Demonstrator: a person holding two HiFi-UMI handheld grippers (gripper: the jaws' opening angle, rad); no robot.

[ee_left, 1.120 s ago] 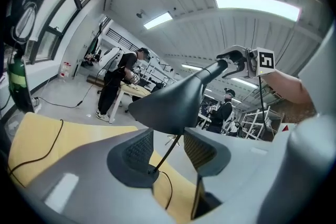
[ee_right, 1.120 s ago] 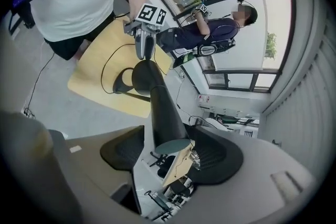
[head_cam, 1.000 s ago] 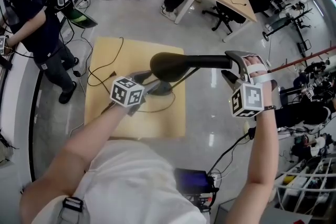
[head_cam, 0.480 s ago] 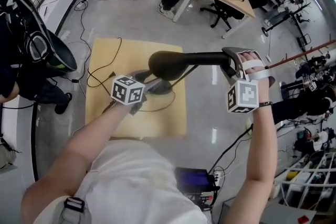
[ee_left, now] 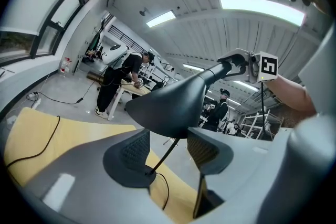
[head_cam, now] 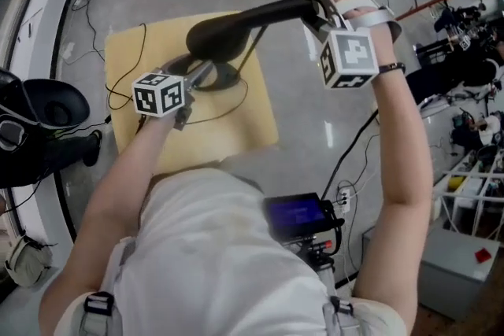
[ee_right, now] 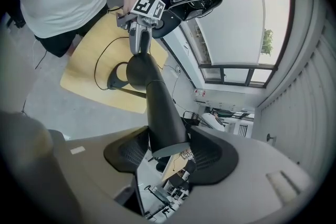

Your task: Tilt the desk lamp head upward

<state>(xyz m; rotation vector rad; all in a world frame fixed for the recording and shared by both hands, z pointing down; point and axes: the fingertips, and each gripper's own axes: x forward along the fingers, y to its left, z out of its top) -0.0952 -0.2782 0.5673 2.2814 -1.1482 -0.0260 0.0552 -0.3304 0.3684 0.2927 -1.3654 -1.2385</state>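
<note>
A black desk lamp stands on a low yellow board (head_cam: 236, 126). Its long tapering head (head_cam: 236, 26) slopes from the stem side up to my right gripper (head_cam: 315, 5), which is shut on the head's narrow end. In the right gripper view both pads press the sides of the lamp head (ee_right: 157, 107), with the right gripper (ee_right: 168, 152) around its cut end. My left gripper (head_cam: 197, 79) is low by the round base (head_cam: 224, 79). The left gripper (ee_left: 168, 157) has its jaws apart, with the thin stem (ee_left: 164, 153) between them untouched. The lamp head (ee_left: 173, 105) looms just above.
A black cable (head_cam: 126, 94) loops over the board and off its far edge. A black chair (head_cam: 47, 102) stands at the left, more cables run over the grey floor, and a small screen device (head_cam: 299, 216) and a grey box (head_cam: 457, 264) sit near my right side.
The right gripper has closed on the lamp head's end and carried it higher, so the head now slopes instead of lying level. The left gripper stays by the base. The view has shifted.
</note>
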